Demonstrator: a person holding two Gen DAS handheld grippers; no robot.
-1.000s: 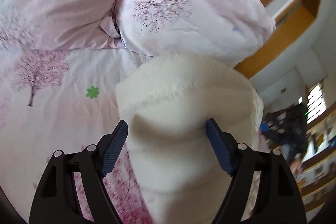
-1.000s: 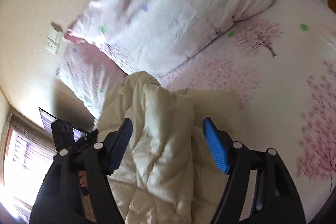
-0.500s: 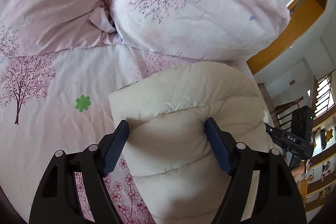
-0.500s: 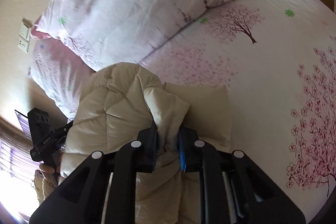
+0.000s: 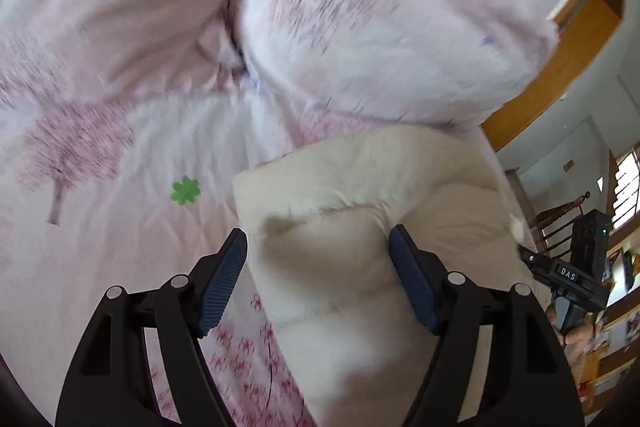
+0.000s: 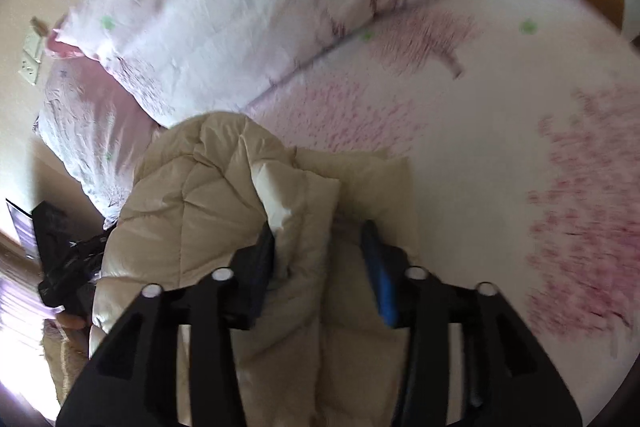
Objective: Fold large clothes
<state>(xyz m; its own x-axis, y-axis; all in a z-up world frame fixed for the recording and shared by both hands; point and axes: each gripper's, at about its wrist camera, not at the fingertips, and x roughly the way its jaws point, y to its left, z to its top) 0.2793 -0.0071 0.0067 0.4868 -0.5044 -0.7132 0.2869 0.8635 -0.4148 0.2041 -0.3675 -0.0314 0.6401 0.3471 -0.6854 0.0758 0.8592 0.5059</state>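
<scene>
A cream padded jacket (image 5: 360, 187) lies bunched on the pink blossom-print bed sheet (image 5: 120, 227), close to the pillows. My left gripper (image 5: 316, 235) straddles a thick puffy fold of it, and both blue pads press into the fold's sides. In the right wrist view the jacket (image 6: 192, 195) shows quilted panels and a raised fold. My right gripper (image 6: 318, 227) stands over that fold with its jaws opening. The dark left pad touches the fold and the blue right pad stands apart from it.
Two large pink pillows (image 5: 380, 27) (image 5: 120, 7) sit just behind the jacket. A wooden bed frame (image 5: 560, 67) rises at the right. A black device (image 5: 580, 267) with a hand under it is past the bed's edge. Open sheet (image 6: 480, 147) lies right of the jacket.
The right gripper went from wide, to pinched on a jacket fold, to part open now. The jacket in the left gripper came down from raised to lying on the bed.
</scene>
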